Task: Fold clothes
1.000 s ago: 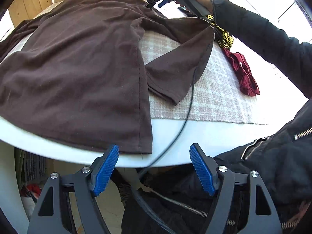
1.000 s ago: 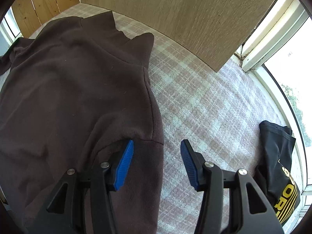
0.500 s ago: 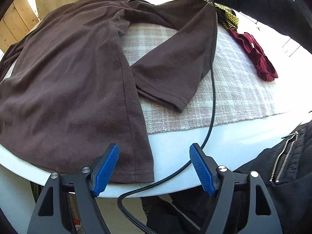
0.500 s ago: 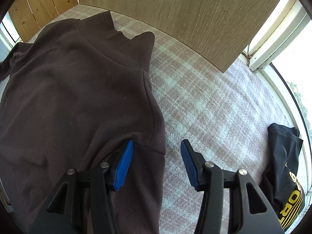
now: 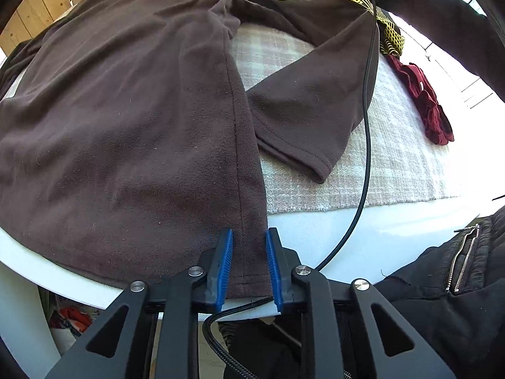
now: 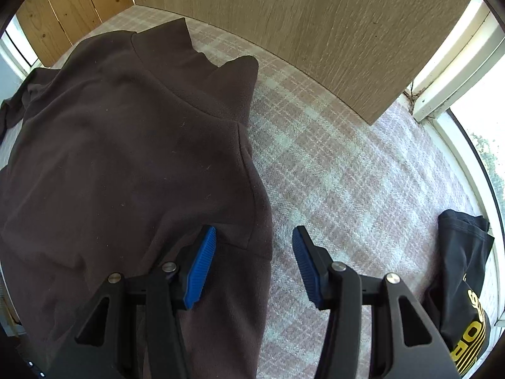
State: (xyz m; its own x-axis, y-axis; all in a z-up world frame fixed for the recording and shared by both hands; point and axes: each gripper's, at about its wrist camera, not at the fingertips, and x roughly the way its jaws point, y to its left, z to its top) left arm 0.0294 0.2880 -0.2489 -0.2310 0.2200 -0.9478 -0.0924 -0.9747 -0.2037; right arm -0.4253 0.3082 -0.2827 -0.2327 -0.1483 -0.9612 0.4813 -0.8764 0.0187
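Left wrist view: the left hand-held gripper (image 5: 247, 263) is narrowed around the hem corner of the brown fleece shirt (image 5: 126, 126), spread across the plaid cloth (image 5: 394, 164) on the white desk (image 5: 315, 227). Right hand-held gripper (image 6: 254, 265), pads wide apart, hovers at the shirt's shoulder seam.

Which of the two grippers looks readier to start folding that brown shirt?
Left. The left gripper has closed around the brown shirt at its hem corner; the right gripper is open over the shoulder.

Plaid cloth (image 6: 341, 164) on white table (image 5: 363, 237), black cable (image 5: 366, 145), wooden board (image 6: 300, 25).
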